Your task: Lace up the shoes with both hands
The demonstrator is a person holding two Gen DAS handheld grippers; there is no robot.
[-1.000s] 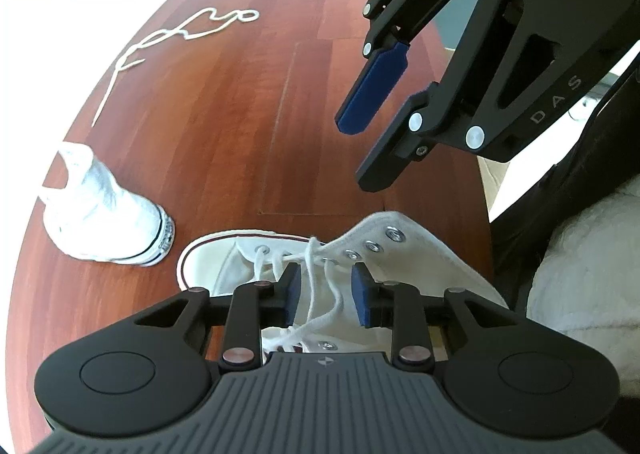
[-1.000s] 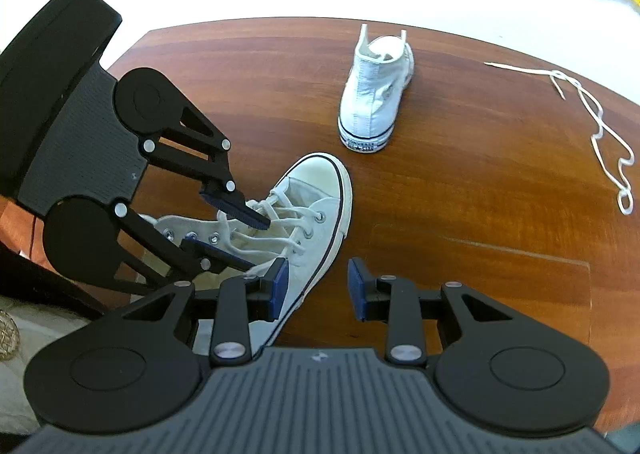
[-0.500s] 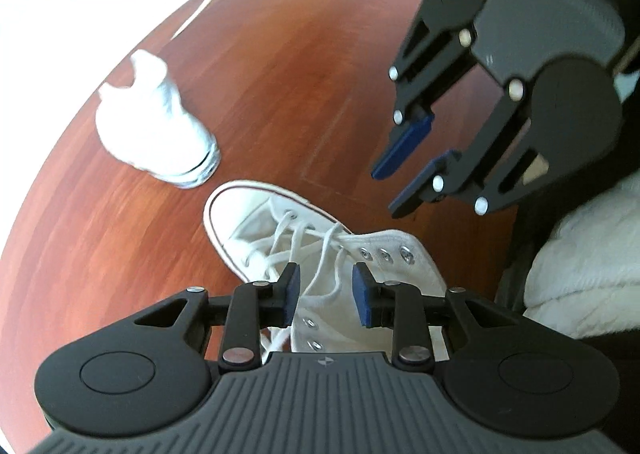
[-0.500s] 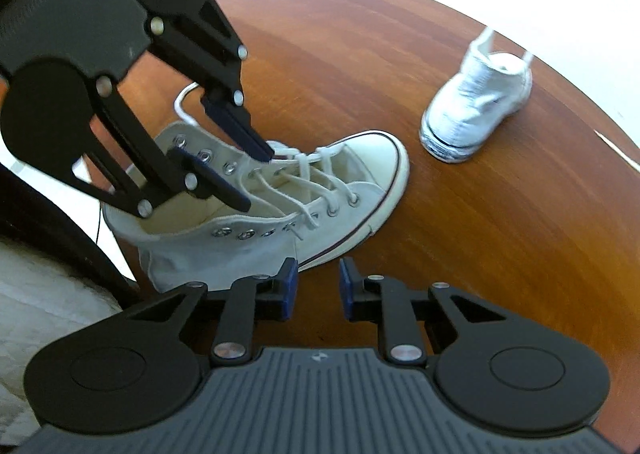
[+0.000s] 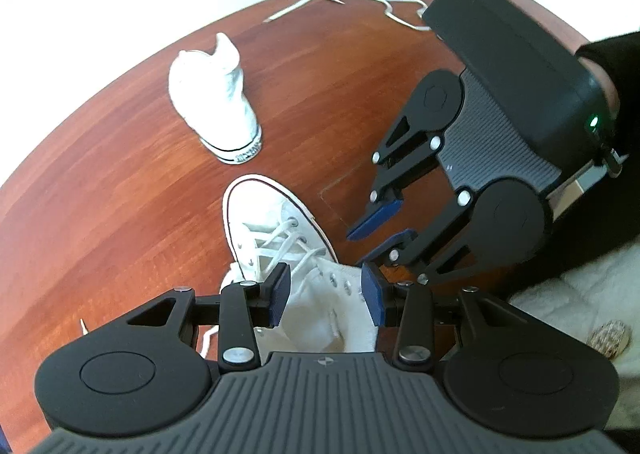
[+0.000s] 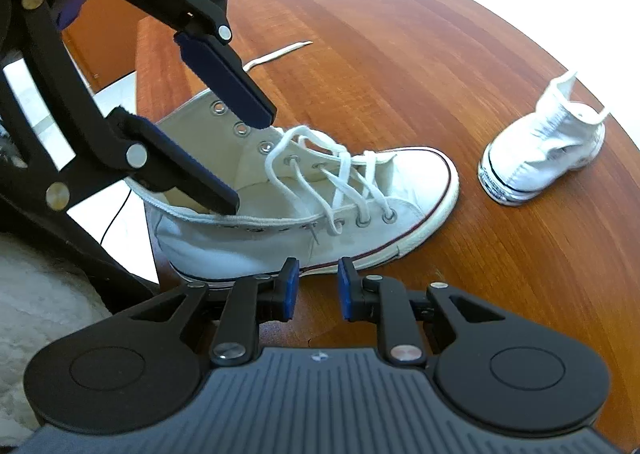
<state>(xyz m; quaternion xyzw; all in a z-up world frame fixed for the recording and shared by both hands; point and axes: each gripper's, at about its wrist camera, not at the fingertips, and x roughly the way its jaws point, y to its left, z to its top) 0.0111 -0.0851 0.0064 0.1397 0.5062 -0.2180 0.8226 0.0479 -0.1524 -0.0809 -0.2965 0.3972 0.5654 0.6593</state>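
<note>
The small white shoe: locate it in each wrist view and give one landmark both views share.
Left wrist view: small white shoe at upper left, beyond the toe of the large sneaker.
Right wrist view: small white shoe at right edge, past the large sneaker's toe.
Shared landmark: the large sneaker's rubber toe cap.

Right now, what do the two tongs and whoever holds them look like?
Both tongs, left and right, are matte black plastic: ribbed grey-black bodies, round pivot discs, silver screws, and flat dark blue pads on the fingers. The right one shows a small green light. A black sleeve shows behind it.
</note>
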